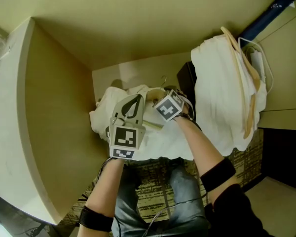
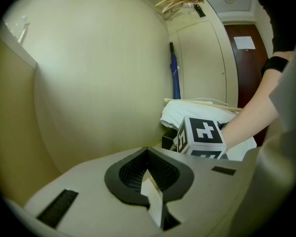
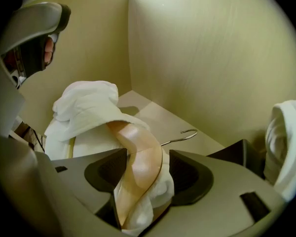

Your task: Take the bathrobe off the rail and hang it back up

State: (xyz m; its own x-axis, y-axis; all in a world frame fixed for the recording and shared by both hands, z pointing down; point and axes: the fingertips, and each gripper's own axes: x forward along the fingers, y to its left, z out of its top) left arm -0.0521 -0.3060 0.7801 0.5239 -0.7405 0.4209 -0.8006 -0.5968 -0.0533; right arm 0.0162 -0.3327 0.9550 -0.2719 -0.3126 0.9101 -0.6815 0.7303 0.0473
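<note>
Holding the bathrobe down off the rail

Bunched on the closet floor (image 3: 160, 115), the white bathrobe (image 1: 106, 113) is wrapped round its wooden hanger (image 3: 138, 154), well below a second robe (image 1: 217, 93) hanging at the right. The right tongs (image 3: 143, 179) pinch hanger and cloth together, probably so neither slips. The left tongs (image 2: 150, 184) are pressed together on a pale strip (image 2: 155, 201) I cannot identify

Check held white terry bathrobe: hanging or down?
Down: white terry bathrobe lies bunched on the beige surface; wire hook of its curved wooden hanger catches nothing.
</note>
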